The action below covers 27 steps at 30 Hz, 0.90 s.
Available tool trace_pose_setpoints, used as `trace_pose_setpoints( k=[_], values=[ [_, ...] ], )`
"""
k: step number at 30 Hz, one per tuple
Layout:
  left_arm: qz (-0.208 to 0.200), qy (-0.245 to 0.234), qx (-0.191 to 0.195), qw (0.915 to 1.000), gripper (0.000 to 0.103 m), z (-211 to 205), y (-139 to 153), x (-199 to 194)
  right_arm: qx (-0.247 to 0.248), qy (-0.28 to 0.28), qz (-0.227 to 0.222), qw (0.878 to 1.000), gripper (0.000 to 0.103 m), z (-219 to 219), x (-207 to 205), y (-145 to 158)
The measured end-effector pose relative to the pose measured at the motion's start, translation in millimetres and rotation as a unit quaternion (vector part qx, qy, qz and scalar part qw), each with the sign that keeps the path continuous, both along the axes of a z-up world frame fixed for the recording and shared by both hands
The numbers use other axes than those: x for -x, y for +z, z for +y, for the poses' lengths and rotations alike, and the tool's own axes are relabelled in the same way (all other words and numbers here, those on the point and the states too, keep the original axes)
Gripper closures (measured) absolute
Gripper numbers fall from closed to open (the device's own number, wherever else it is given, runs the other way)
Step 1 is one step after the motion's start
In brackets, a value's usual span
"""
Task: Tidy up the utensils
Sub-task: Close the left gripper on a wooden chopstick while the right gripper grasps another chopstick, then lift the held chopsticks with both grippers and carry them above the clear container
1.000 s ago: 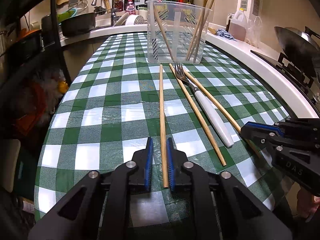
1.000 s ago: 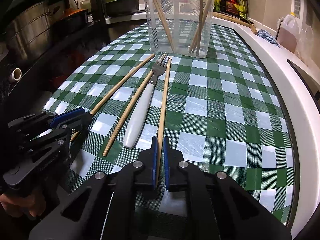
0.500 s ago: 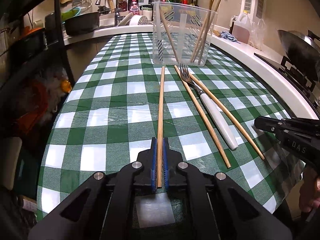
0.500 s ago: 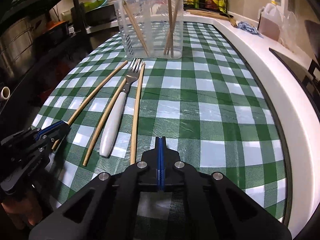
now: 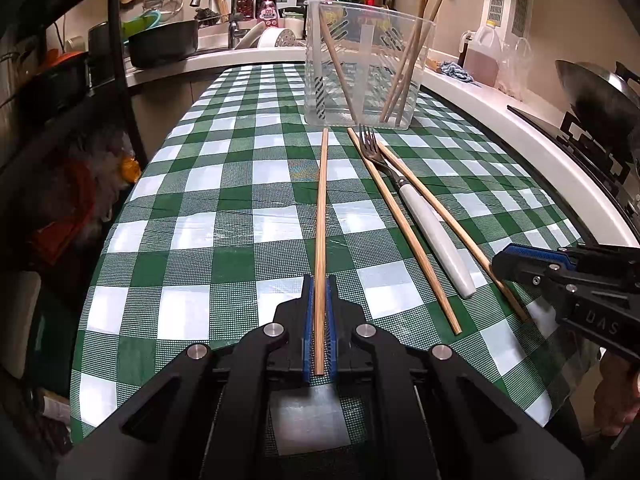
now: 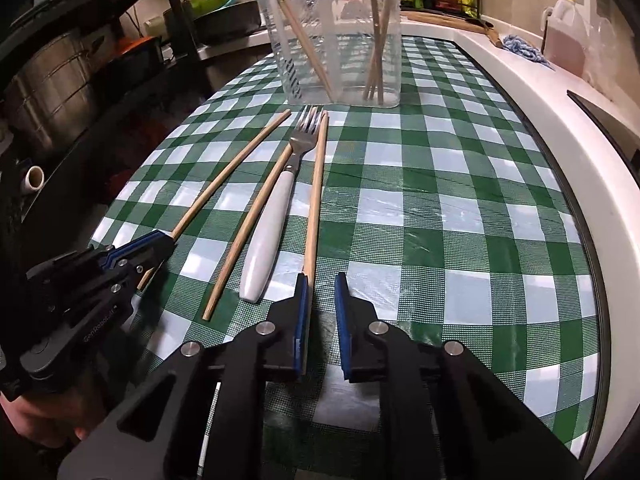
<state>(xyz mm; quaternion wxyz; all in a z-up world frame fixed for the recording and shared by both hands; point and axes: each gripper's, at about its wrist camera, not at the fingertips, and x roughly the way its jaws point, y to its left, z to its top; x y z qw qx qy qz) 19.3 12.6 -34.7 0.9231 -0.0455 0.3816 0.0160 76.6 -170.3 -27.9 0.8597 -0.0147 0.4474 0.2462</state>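
Observation:
My left gripper (image 5: 319,284) is shut on the near end of a wooden chopstick (image 5: 321,208) that points toward the clear plastic container (image 5: 362,68); the right wrist view shows this gripper (image 6: 162,238) at lower left. To the right lie a white-handled fork (image 5: 432,236) and two more chopsticks (image 5: 404,232). My right gripper (image 6: 321,280) is opening. The rightmost chopstick (image 6: 316,200) has its near end between the jaws, against the left pad (image 6: 302,308) only. The container (image 6: 332,40) holds several chopsticks and a white spoon.
The green-checked tablecloth (image 6: 440,208) ends at a white counter edge (image 6: 568,160) on the right. A wok and stove (image 5: 592,92) stand at far right, a dark shelf rack with pots (image 6: 52,80) at left. A person's hand (image 5: 616,396) holds the right gripper.
The left jaws closed onto the chopstick and have held it since. The right jaws shut fully beside the rightmost chopstick, then parted, and its near end now lies between them.

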Motion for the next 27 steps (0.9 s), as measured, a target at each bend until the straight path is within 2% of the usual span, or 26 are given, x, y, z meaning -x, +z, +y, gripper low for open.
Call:
trace_pose_setpoints(
  k=[3,6,8,9,16,27],
  values=[
    [0.0,0.0,0.0,1.0,0.097,0,0,0,-0.006,0.003,0.0,1.0,0.089,-1,1,1],
    [0.0,0.0,-0.001,1.0,0.097,0,0,0,0.017,0.018,-0.001,1.0,0.089,6,4,-4],
    [-0.001,0.0,-0.002,1.0,0.097,-1,0,0,0.035,0.017,-0.016,0.999,0.092,9,7,-4],
    [-0.002,0.0,-0.003,1.0,0.097,-1,0,0,0.04,0.011,-0.02,0.999,0.098,8,7,-4],
    [-0.007,0.001,-0.013,0.9999,0.097,-3,0,1,0.048,-0.056,-0.018,0.997,0.098,-13,-6,-5],
    [-0.019,0.008,-0.016,0.9997,0.097,-6,-2,-1,0.052,-0.054,-0.019,0.997,0.096,-13,-6,-6]
  ],
)
